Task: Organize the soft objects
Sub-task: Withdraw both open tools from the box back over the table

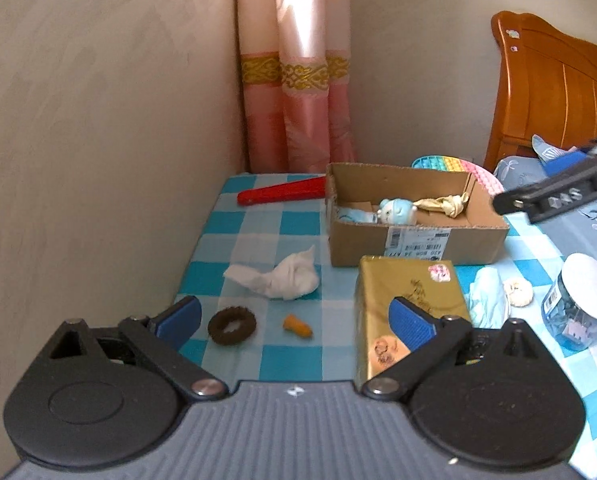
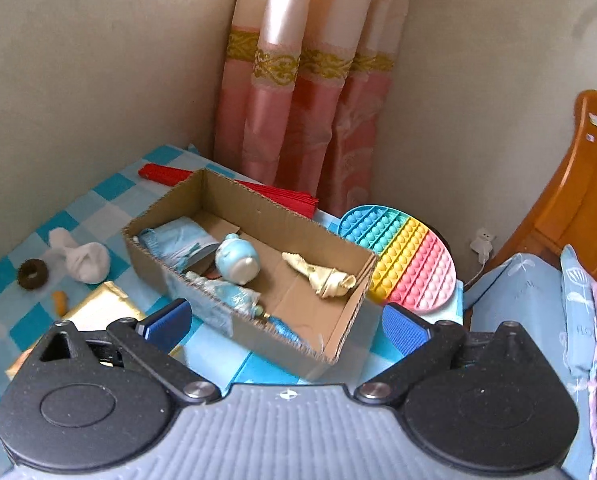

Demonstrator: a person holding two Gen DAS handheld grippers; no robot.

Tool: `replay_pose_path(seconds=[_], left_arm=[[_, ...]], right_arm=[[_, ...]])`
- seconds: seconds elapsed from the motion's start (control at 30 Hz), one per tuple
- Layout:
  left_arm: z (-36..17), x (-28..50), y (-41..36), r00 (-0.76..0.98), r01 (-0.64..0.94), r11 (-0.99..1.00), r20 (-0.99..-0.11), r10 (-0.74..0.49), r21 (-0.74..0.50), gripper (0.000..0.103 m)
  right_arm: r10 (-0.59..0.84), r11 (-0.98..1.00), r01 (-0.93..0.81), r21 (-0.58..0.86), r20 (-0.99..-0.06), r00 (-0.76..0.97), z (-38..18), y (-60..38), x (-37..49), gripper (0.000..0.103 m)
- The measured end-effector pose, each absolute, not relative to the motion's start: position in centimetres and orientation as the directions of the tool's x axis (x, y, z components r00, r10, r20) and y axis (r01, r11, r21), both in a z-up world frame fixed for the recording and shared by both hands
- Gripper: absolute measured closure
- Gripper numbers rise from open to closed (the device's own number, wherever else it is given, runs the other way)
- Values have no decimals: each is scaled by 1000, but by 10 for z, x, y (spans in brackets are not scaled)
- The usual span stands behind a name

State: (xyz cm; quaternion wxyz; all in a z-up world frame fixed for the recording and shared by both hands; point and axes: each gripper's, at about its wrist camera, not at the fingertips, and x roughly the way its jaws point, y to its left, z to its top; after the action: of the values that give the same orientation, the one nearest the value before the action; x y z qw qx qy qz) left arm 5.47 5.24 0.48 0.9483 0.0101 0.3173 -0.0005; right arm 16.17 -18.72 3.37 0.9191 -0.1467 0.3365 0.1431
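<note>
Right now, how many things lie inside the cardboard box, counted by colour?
Inside the cardboard box:
Light blue: 3 (folded cloth, plush toy, blue bundle at the near wall)
Cream yellow: 1 (knotted cloth)
Total: 4

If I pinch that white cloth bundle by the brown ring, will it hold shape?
Probably not. The white cloth bundle looks crumpled and loosely knotted, so it will likely sag and trail its loose flap. It seems light, and should not roll.
</note>
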Motion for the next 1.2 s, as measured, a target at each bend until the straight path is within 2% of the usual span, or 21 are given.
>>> replay_pose_path(seconds=[0.37, 0.57, 0.8, 1.2], left_arm=[[-26, 47, 67, 769, -8, 1000, -639, 14, 13, 3], [-47, 56, 77, 729, -85, 996, -681, 72, 15, 3], [-66, 60, 86, 686, -126, 992, -721, 101, 19, 3], [-86, 72, 91, 631, -152, 988, -769, 105, 10, 3]], right_arm=[[111, 930, -303, -207, -628, 770, 3, -189, 72, 0], [128, 928, -327, -176, -675, 727, -23, -193, 47, 0], [202, 905, -413, -101, -751, 628, -59, -192, 36, 0], [243, 925, -380, -4, -762, 600, -82, -192, 60, 0]])
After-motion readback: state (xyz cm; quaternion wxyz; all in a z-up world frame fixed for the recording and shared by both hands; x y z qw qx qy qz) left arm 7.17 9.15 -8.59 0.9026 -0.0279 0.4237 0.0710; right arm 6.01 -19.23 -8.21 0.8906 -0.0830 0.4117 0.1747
